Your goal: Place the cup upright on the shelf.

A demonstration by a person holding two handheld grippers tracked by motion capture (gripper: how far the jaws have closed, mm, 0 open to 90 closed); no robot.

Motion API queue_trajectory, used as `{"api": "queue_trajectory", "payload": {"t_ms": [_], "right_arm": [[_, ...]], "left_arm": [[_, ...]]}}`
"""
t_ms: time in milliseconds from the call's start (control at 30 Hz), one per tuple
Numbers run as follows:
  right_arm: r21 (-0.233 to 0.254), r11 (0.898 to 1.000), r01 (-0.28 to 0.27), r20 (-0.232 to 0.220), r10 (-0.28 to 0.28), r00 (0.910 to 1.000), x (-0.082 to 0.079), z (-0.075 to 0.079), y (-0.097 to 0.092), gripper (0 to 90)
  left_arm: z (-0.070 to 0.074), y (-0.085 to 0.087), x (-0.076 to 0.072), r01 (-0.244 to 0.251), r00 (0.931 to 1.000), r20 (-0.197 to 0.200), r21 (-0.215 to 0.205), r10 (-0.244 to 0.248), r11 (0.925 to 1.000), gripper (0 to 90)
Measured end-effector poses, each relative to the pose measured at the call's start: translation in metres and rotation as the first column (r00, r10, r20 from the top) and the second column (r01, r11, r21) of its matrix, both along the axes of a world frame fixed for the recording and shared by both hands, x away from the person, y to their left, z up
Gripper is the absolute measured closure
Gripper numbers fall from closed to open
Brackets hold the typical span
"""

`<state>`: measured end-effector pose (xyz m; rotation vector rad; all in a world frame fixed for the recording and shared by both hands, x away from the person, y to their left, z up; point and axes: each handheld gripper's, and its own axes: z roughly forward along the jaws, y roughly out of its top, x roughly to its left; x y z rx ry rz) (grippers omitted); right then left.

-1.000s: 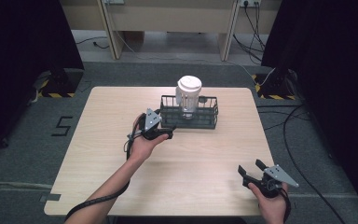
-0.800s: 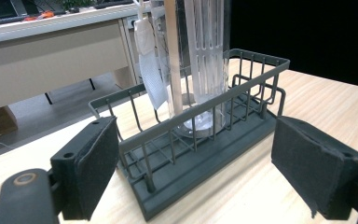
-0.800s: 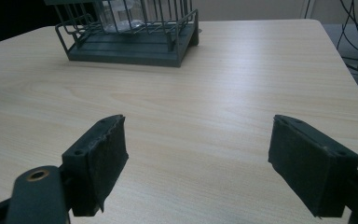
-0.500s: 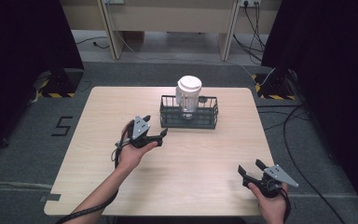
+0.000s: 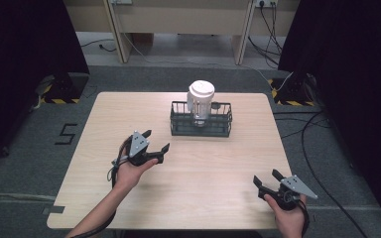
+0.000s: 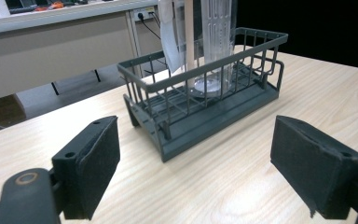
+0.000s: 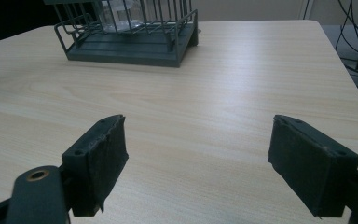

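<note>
With both sets of tongs gaping empty, the left gripper is hovering near the wire basket holding the tall lidded cup, risking tipping it if clipped.

We are in what looks like a lab or recording studio. Black curtains hang at left and right around a lone wooden table on grey carpet. Yellow-black hazard tape marks stand bases, cables trail across the floor, and wall sockets sit on the far desk panel.
</note>
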<state>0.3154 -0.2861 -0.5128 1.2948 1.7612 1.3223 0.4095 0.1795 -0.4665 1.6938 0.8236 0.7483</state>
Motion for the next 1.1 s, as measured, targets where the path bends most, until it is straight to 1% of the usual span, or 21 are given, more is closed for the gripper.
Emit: {"api": "queue_trajectory", "payload": {"t_ms": [100, 600, 833, 1000, 1100], "right_arm": [[-0.001, 1.000, 0.000, -0.001, 0.000, 1.0000, 0.000, 0.000, 0.000, 19.7], [-0.001, 1.000, 0.004, 0.003, -0.004, 1.0000, 0.000, 0.000, 0.000, 19.7], [-0.001, 1.000, 0.005, 0.004, -0.005, 1.0000, 0.000, 0.000, 0.000, 19.7], [-0.002, 1.000, 0.005, 0.005, -0.005, 1.0000, 0.000, 0.000, 0.000, 19.7], [-0.001, 1.000, 0.006, 0.005, -0.006, 1.0000, 0.000, 0.000, 0.000, 19.7]], "left_arm": [[-0.001, 0.006, -0.002, -0.009, 1.0000, -0.003, -0.007, 0.009, 0.9999, 15.4], [-0.010, 0.037, -0.020, -0.048, 0.9987, -0.013, 0.003, 0.048, 0.9988, 15.7], [-0.013, 0.051, -0.029, -0.072, 0.9972, -0.016, -0.001, 0.072, 0.9974, 15.8], [-0.017, 0.061, -0.036, -0.091, 0.9956, -0.023, -0.004, 0.091, 0.9959, 15.8], [-0.020, 0.068, -0.040, -0.103, 0.9943, -0.030, 0.001, 0.103, 0.9947, 15.9]]}}
